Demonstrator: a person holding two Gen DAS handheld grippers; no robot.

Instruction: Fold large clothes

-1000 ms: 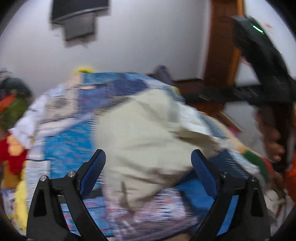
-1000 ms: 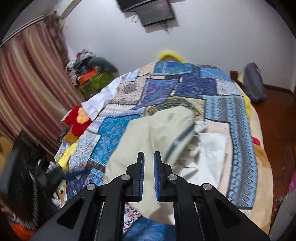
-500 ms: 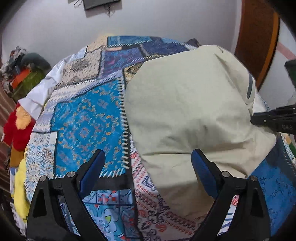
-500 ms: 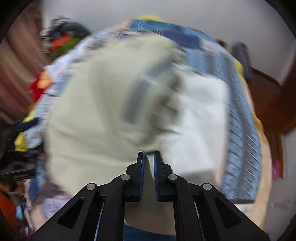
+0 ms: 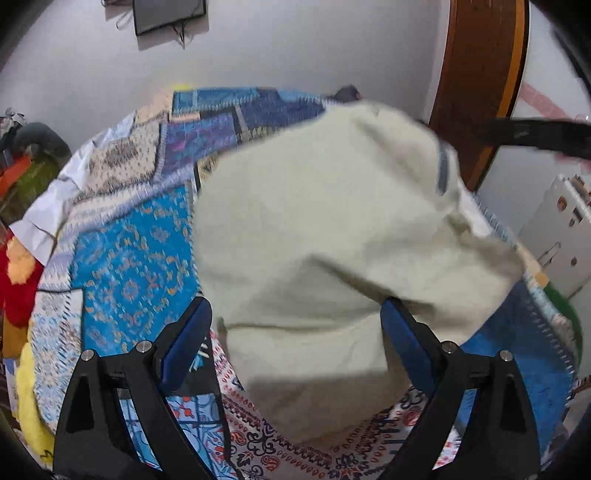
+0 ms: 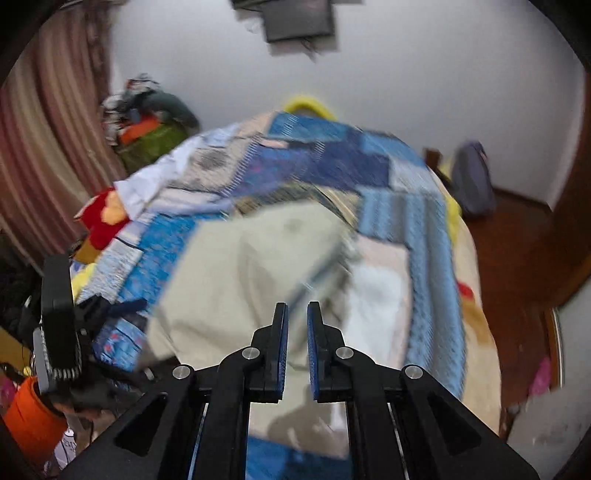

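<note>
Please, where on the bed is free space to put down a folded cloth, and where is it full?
Free: the blue patchwork bedspread left of the beige garment, and the far end toward the wall. Crowded: the bed's left edge with the red and yellow items, and the right side under white cloth.

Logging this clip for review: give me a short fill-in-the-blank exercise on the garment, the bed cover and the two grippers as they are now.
1. The beige garment lies on a patchwork bedspread that is mostly ____ in colour.
2. The left gripper has its fingers spread wide ____.
3. The right gripper has its fingers nearly ____, gripping nothing visible.
4. On the wall beyond the bed hangs a dark ____.

Missing words: blue; open; shut; screen
</note>
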